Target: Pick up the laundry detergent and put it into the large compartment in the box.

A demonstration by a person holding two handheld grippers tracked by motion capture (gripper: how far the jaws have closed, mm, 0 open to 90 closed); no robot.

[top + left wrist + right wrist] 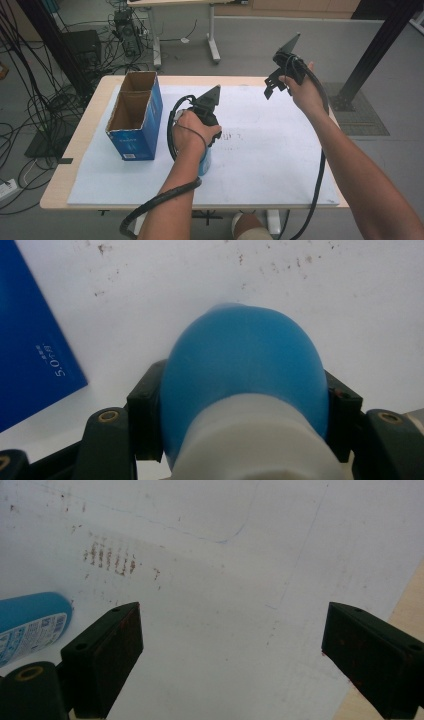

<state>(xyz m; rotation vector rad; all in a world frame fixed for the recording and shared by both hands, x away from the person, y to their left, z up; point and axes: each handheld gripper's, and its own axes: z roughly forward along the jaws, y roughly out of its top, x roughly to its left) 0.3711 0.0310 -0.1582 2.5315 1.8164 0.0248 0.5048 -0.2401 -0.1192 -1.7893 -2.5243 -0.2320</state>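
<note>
A blue bottle (245, 355) with a white cap end lies on the white sheet (280, 155), and the left gripper (245, 410) is shut on it, one black pad pressed against each side. In the high view the bottle (205, 164) pokes out below the left hand, just right of the blue box. The right gripper (274, 86) hangs in the air over the sheet's far right part. Its jaws (232, 655) stand wide open with nothing between them, and the bottle (30, 622) lies at that view's left edge.
An open blue carton (136, 117) with a brown inside stands on the sheet's left part, close to the left hand, and its blue side (30, 340) is near the bottle. The wooden table edge (62, 170) borders the sheet. Cables and table legs lie on the floor beyond.
</note>
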